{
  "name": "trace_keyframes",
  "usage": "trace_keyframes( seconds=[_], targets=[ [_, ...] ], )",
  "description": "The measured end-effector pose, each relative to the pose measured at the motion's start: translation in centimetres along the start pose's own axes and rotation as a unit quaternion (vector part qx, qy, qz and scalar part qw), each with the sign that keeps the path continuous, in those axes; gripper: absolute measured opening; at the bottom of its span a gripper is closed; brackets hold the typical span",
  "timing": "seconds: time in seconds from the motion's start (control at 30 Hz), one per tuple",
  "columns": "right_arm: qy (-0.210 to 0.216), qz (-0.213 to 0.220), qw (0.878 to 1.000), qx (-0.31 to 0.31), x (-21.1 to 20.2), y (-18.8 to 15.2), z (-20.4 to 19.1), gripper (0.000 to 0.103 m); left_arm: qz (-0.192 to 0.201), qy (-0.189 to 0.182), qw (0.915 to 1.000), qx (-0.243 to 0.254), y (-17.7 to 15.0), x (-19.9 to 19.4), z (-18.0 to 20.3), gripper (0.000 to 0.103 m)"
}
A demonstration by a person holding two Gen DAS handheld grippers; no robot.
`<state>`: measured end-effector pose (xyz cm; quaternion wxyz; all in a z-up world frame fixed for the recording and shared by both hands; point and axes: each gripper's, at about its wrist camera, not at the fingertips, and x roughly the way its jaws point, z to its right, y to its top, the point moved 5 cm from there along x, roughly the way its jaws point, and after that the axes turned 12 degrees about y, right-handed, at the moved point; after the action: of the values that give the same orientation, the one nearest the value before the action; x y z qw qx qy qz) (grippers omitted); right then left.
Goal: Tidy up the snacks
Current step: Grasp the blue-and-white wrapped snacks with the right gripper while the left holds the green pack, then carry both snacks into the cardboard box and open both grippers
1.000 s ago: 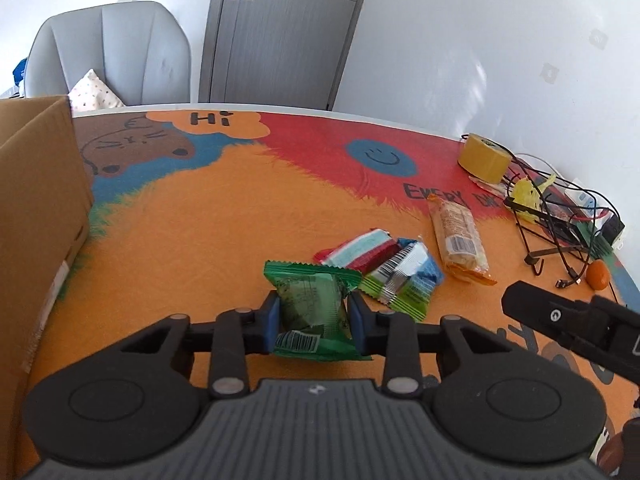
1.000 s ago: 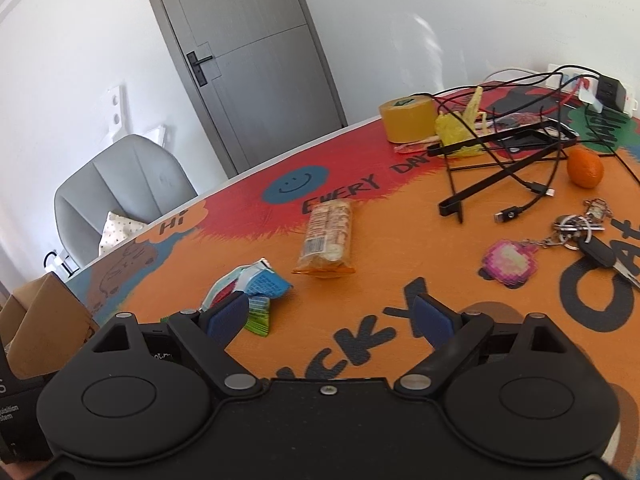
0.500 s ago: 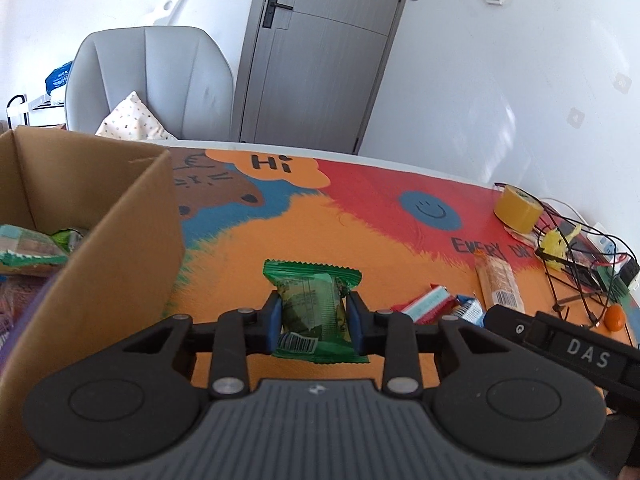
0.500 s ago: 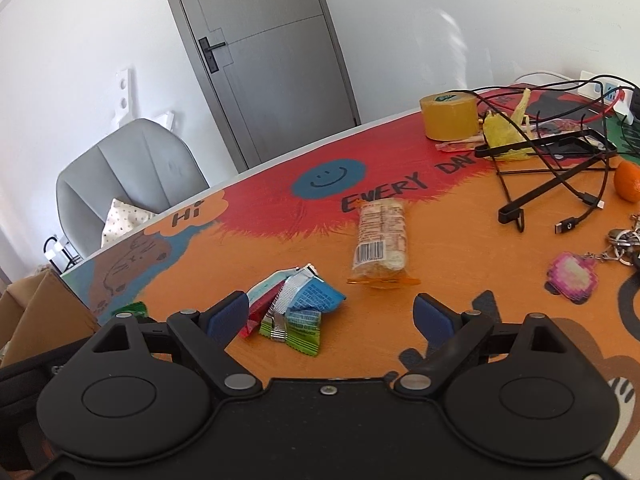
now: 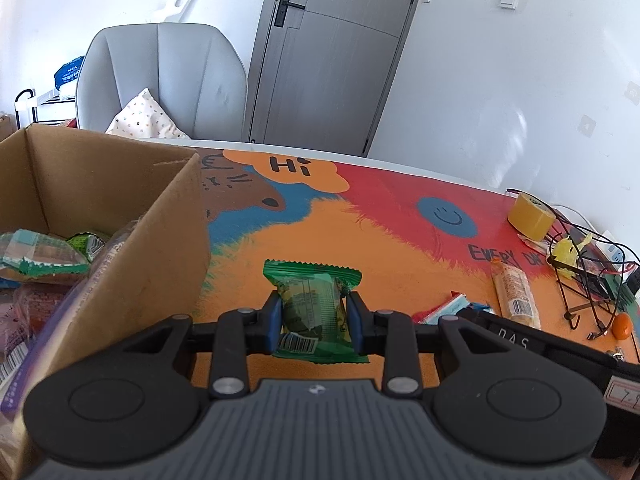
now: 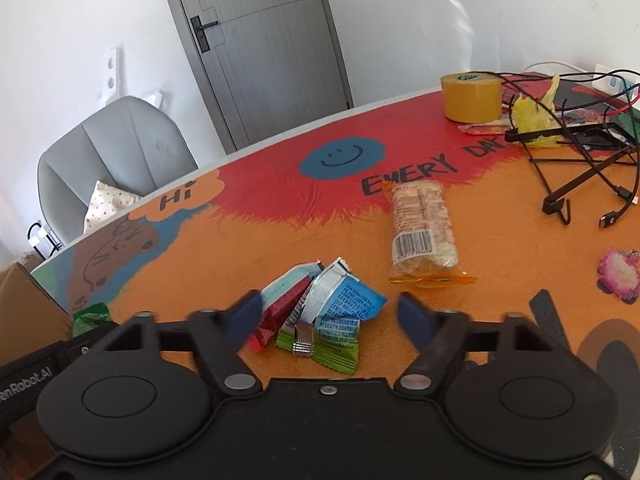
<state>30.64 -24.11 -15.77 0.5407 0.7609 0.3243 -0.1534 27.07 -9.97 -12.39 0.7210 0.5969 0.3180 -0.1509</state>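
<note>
Left wrist view: a tape roll, tangled cables and a long biscuit pack lie far right on the counter. The cardboard box at left holds several wrapped snacks. The left claw pinches a green snack packet, just right of the box wall.

Right wrist view: the biscuit pack lies beyond, clear of a small pile of snack packets. The right claw is closing, pads not yet touching the pile between them.
</note>
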Motion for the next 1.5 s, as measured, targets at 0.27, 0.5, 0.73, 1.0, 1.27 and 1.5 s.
trace_keyframes(
  seconds=[0.27, 0.5, 0.73, 1.0, 1.27, 1.5],
  targets=[
    [0.023, 0.01, 1.0, 0.011, -2.0, -0.2, 0.3, 0.035, 0.009, -0.002, 1.0, 0.004, 0.1, -0.9, 0.3, 0.032],
    [0.034, 0.037, 0.999, 0.007, -4.7, 0.3, -0.1, 0.035, 0.027, -0.011, 0.9995, 0.009, 0.1, -3.0, 0.7, 0.032],
    [0.05, 0.057, 0.997, 0.0, -7.1, -0.1, -1.3, 0.034, 0.049, -0.015, 0.9987, 0.008, 0.2, -5.5, 0.1, 0.032],
    [0.061, 0.074, 0.995, -0.015, -9.5, -0.6, -3.2, 0.034, 0.073, -0.015, 0.9972, -0.002, 0.1, -8.4, -1.7, 0.032],
    [0.066, 0.089, 0.993, -0.027, -11.6, -1.4, -5.1, 0.034, 0.094, -0.012, 0.9954, -0.013, 0.1, -10.7, -3.7, 0.032],
    [0.073, 0.098, 0.992, -0.036, -13.2, -2.0, -6.5, 0.034, 0.11, -0.006, 0.9936, -0.025, 0.0, -12.6, -5.6, 0.032]
  ],
)
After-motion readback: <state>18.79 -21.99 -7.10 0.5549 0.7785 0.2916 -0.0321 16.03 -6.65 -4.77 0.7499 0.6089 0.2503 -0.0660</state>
